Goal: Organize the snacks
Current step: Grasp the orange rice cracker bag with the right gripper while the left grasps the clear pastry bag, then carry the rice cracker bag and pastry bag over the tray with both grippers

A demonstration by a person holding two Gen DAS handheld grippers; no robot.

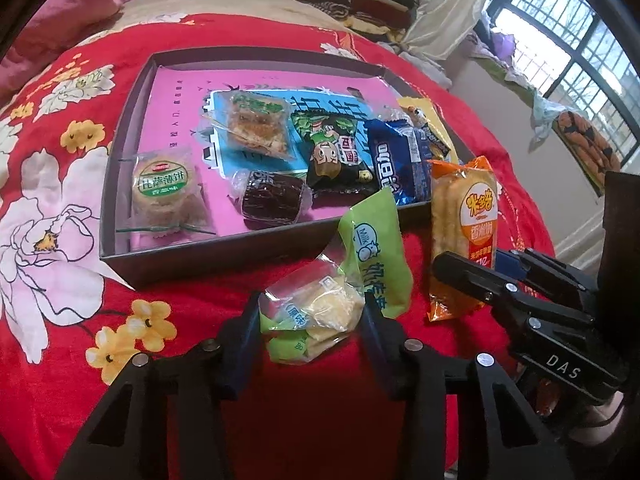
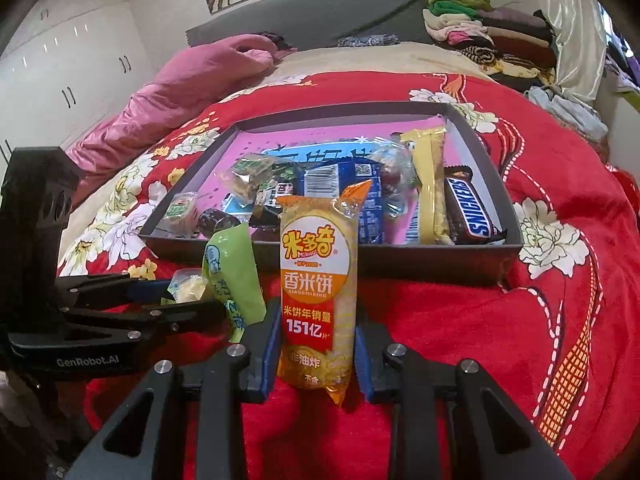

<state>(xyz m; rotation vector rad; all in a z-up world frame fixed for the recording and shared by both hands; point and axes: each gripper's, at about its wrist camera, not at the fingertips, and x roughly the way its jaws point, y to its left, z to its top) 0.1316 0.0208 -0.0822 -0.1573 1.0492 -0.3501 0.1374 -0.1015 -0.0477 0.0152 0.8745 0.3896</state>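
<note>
My left gripper [image 1: 310, 320] is shut on a green milk-snack packet [image 1: 344, 280], held just in front of the near wall of a shallow grey box [image 1: 208, 256]. My right gripper [image 2: 316, 340] is shut on an orange rice-cracker packet [image 2: 318, 276], held upright before the same box [image 2: 440, 264]. The box holds several snacks: a round biscuit pack [image 1: 168, 196], a dark brownie [image 1: 272, 200], a blue packet [image 1: 400, 168], a yellow packet [image 2: 430, 184] and a Snickers bar [image 2: 470, 208]. Each gripper shows in the other's view: the right [image 1: 480, 280] and the left [image 2: 160, 300].
The box lies on a red floral bedspread [image 2: 520, 340]. A pink quilt [image 2: 200, 80] lies at the far left, a pile of folded clothes [image 2: 488, 36] at the far right. White wardrobes [image 2: 60, 60] stand left, a window [image 1: 560, 40] right.
</note>
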